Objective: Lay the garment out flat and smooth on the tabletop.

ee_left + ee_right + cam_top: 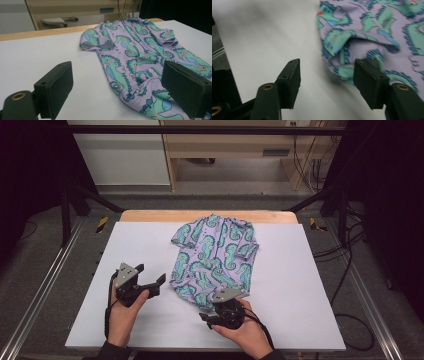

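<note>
A lilac garment (215, 257) printed with teal seahorses lies rumpled in the middle of the white table (150, 245). My left gripper (150, 282) rests open on the table just left of the garment's lower edge. In the left gripper view the cloth (140, 57) spreads ahead and to the right, passing behind the right jaw. My right gripper (209, 319) is open at the garment's near hem. In the right gripper view a folded bit of hem (342, 50) lies just beyond the gap between the jaws, with the right jaw over the cloth.
The white table has a wooden far edge (207, 215). Metal rails (45, 285) run along both sides. Cables (345, 270) lie on the floor at the right. A wooden cabinet (230, 145) stands behind the table.
</note>
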